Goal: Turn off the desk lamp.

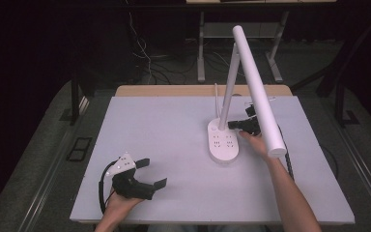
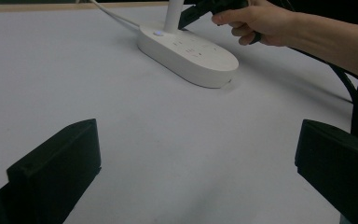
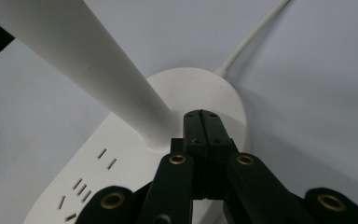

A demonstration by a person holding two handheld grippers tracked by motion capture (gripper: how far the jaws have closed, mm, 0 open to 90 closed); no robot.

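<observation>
A white desk lamp stands right of the table's middle. Its oval base (image 1: 223,143) carries socket slots (image 3: 84,182) and a small round button (image 2: 158,33). A slanted post (image 1: 228,82) rises from the base to a long white head bar (image 1: 260,92). My right gripper (image 1: 233,124) is shut with nothing in it, and its joined tips (image 3: 201,116) sit just above the base beside the foot of the post (image 3: 88,60). My left gripper (image 1: 153,173) rests near the table's front left, jaws wide open and empty (image 2: 198,140).
A white mat (image 1: 164,130) covers the table. The lamp's white cable (image 3: 251,39) runs from the base toward the far edge. A black cable (image 1: 290,164) trails along the right forearm. Dark floor, cables and table legs (image 1: 201,48) lie beyond.
</observation>
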